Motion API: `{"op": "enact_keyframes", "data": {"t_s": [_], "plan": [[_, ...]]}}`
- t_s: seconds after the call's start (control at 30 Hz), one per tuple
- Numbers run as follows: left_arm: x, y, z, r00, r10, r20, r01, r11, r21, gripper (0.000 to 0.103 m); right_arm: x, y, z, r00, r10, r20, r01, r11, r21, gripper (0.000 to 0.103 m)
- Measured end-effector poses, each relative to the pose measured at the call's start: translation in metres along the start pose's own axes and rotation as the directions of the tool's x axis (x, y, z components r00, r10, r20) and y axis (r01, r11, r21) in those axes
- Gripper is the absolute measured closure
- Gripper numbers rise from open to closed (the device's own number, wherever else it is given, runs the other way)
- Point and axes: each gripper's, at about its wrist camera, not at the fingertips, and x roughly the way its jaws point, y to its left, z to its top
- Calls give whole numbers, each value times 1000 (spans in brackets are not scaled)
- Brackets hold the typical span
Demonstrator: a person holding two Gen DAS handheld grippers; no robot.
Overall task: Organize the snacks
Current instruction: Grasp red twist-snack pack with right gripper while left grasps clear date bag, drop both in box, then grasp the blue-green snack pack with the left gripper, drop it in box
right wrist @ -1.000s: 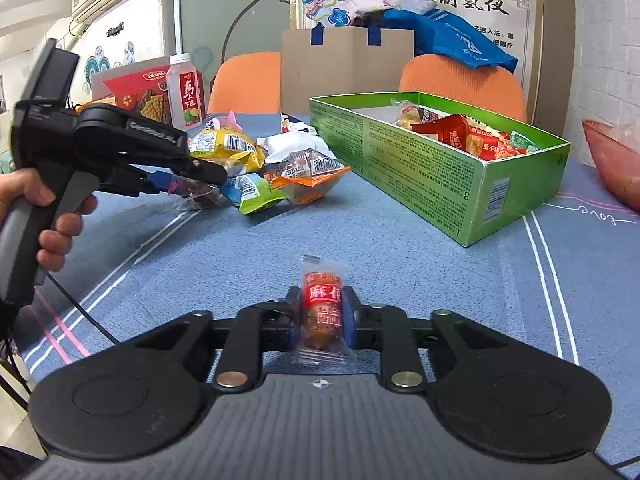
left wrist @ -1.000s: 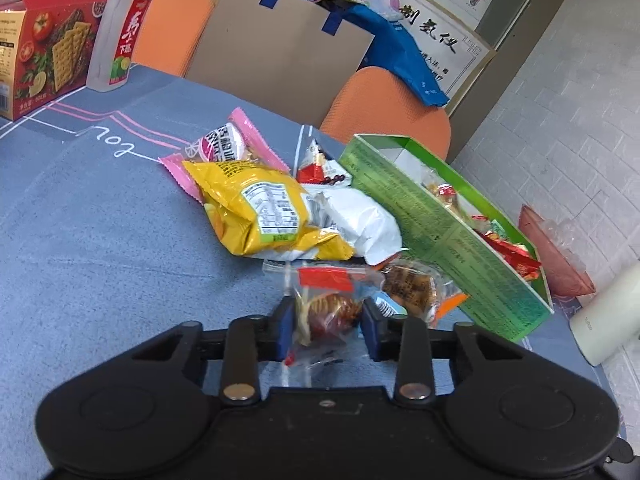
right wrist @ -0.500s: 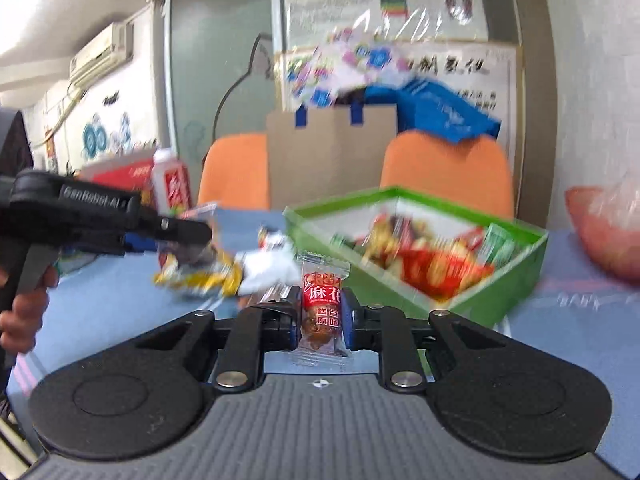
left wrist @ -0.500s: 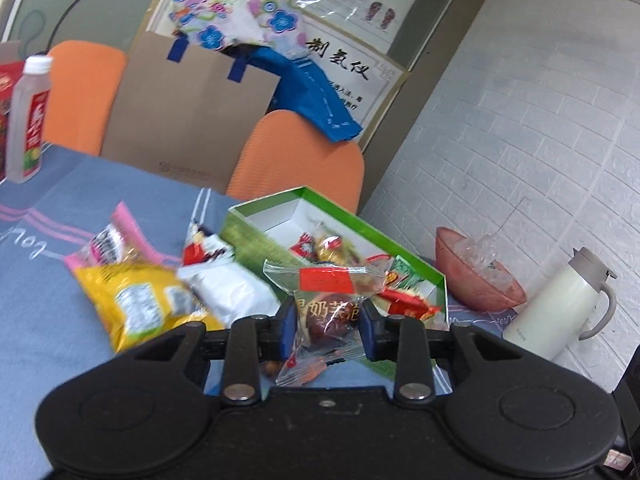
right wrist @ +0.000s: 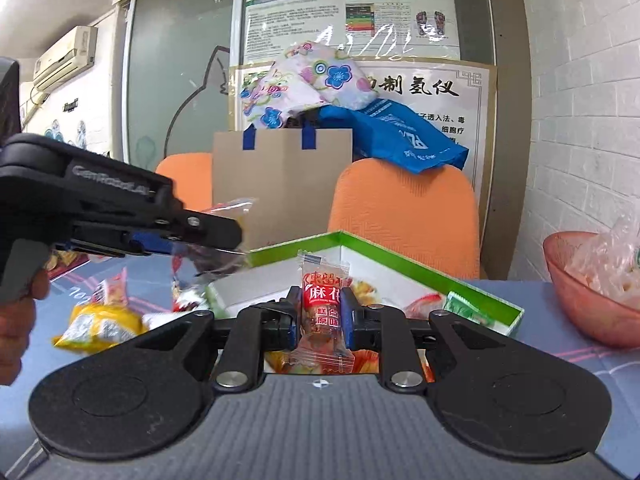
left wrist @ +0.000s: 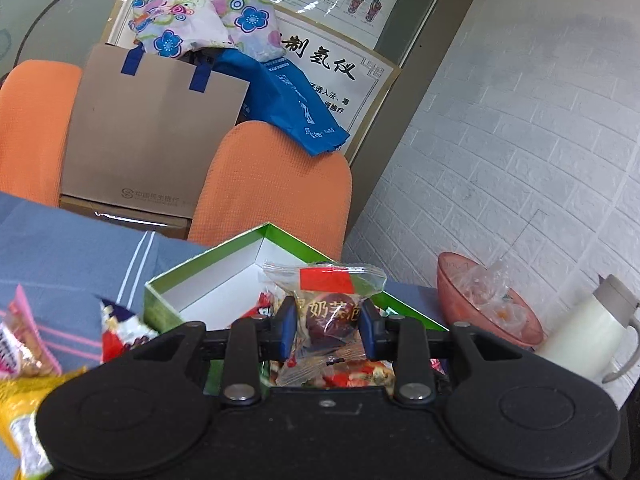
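We have lifted both claws off the tabletop: left claw clamps a date packet, right claw a twist packet, now above the green box, ready to drop.

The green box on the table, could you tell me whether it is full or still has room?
Partly full. The green box is open-topped; wrapped snacks lie at its near end, while white floor shows bare at the far end.
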Motion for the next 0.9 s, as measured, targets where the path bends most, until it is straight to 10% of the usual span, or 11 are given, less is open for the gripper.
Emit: {"op": "enact_keyframes", "data": {"t_s": [0.1, 0.13, 0.17, 0.53, 0.77, 0.9], "plan": [[21, -3, 0, 1000, 13, -16, -13, 1000, 27, 28, 12, -2, -2, 999, -29, 26, 30, 999, -22, 63], [25, -3, -4, 999, 26, -23, -25, 999, 46, 20, 18, -2, -5, 998, -53, 17, 54, 997, -47, 42], [28, -2, -8, 999, 37, -33, -35, 997, 64, 0, 24, -2, -9, 996, -86, -13, 84, 994, -75, 0], [-65, 43, -38, 999, 43, 27, -39, 987, -153, 0, -50, -4, -25, 995, -71, 69, 70, 997, 16, 0], [-116, 64, -75, 992, 113, -55, -120, 983, -141, 0, -64, 34, -38, 992, 129, 1, -129, 991, 44, 0], [-140, 82, -96, 986, 146, -80, -158, 970, -183, 0, -46, 70, -49, 947, 298, -123, -302, 953, -17, 0]]}}
